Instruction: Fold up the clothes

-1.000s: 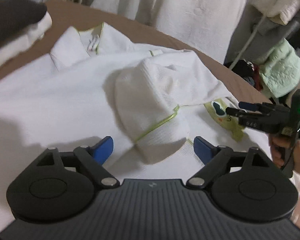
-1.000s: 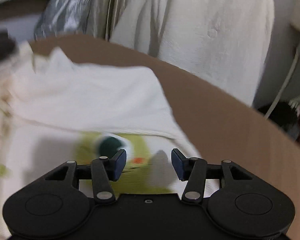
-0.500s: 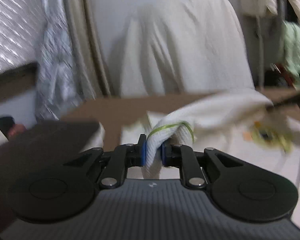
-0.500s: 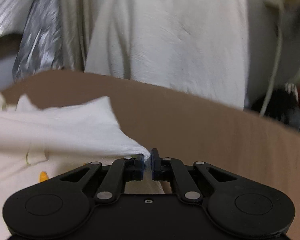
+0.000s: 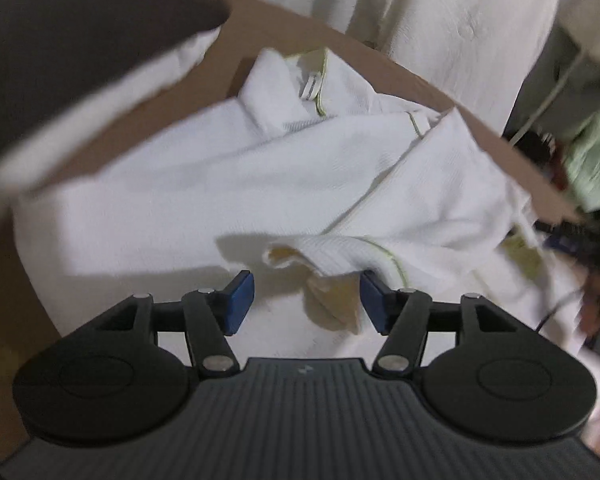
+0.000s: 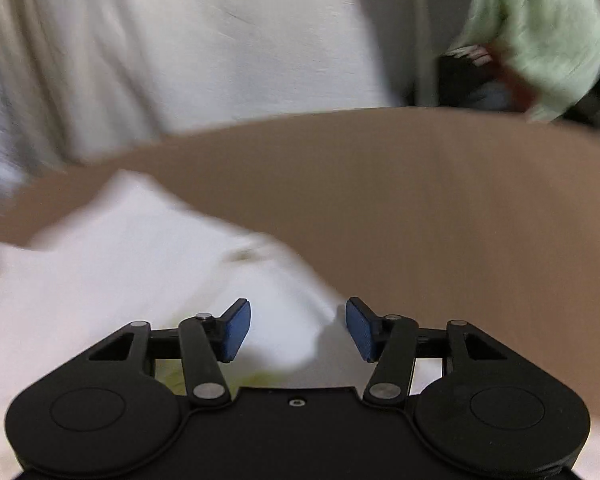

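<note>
With the left hand-held gripper (image 5: 306,300) spread wide over the white robe (image 5: 228,176) on the bench (image 5: 4,280), the loose flap ahead may slump, and the right hand-held gripper (image 6: 298,328), seemingly empty and equally wide, cannot catch it.

No legible text, brand or number in either view. A small white neck tag (image 5: 310,87) is sewn inside the collar of the white garment (image 5: 228,184); any print on it is blurred beyond reading. A small embossed mark (image 5: 303,369) sits on the ribbed body of the left gripper (image 5: 306,302); its form cannot be made out
</note>
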Action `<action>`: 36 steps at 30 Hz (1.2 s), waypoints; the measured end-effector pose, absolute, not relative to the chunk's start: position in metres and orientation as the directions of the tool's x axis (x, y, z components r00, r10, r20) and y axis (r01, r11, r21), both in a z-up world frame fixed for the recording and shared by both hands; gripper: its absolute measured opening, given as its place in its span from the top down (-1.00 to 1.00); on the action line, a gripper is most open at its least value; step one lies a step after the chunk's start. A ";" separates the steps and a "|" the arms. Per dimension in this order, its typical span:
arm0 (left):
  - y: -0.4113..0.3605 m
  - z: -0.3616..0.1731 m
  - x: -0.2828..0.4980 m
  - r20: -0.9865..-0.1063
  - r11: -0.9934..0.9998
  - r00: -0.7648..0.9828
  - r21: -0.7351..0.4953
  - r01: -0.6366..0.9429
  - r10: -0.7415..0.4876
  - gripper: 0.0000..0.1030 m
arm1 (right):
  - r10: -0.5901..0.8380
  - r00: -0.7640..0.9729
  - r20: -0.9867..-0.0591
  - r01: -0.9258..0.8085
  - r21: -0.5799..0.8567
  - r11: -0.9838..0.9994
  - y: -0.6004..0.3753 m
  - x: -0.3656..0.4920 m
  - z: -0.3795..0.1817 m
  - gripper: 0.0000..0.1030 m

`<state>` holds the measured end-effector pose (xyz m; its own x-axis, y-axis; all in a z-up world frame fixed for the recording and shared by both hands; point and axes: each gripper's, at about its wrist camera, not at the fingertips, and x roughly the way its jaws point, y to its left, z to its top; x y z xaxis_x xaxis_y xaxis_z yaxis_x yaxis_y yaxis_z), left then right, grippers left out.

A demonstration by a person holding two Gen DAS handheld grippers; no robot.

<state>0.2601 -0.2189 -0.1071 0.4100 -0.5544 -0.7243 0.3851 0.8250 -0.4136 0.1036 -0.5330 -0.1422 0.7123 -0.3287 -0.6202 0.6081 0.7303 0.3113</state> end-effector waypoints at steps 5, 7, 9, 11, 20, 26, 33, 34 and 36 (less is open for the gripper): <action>-0.204 -0.111 0.266 -0.703 0.827 0.438 -0.497 0.263 -0.561 -0.08 | 0.152 0.868 -0.473 0.238 0.665 0.708 -0.481 0.105 -0.150 -0.15; -0.200 -0.107 0.265 -0.692 0.831 0.462 -0.494 0.256 -0.554 -0.08 | 0.308 0.854 -0.419 0.143 0.758 0.636 -0.461 0.117 -0.160 -0.15; -0.198 -0.104 0.265 -0.678 0.822 0.468 -0.499 0.274 -0.567 -0.08 | 0.407 0.826 -0.390 0.080 0.797 0.599 -0.438 0.132 -0.165 -0.15; -0.199 -0.104 0.266 -0.665 0.815 0.472 -0.505 0.285 -0.578 -0.12 | 0.453 0.791 -0.411 0.043 0.776 0.629 -0.414 0.150 -0.168 -0.15; -0.209 -0.115 0.269 -0.613 0.780 0.487 -0.537 0.320 -0.622 0.83 | 0.415 0.747 -0.520 0.020 0.640 0.768 -0.333 0.191 -0.168 -0.20; -0.195 -0.098 0.260 -0.601 0.744 0.440 -0.574 0.342 -0.667 0.91 | 0.304 0.819 -0.487 0.007 0.538 0.843 -0.327 0.180 -0.148 0.79; -0.166 -0.099 0.263 -0.639 0.768 0.429 -0.565 0.301 -0.638 -0.08 | 0.220 0.761 -0.610 0.026 0.367 0.930 -0.312 0.141 -0.128 0.69; -0.164 -0.104 0.267 -0.637 0.757 0.414 -0.589 0.282 -0.650 -0.08 | 0.210 0.746 -0.632 0.029 0.346 0.938 -0.310 0.136 -0.127 0.65; -0.164 -0.114 0.272 -0.623 0.728 0.381 -0.628 0.277 -0.683 -0.03 | 0.196 0.751 -0.630 0.019 0.317 0.948 -0.308 0.129 -0.125 0.34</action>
<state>0.2718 -0.1637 -0.1139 0.3810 -0.6828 -0.6234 0.2766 0.7275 -0.6279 0.1287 -0.3083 -0.1251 0.7511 0.1959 -0.6304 0.0186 0.9483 0.3169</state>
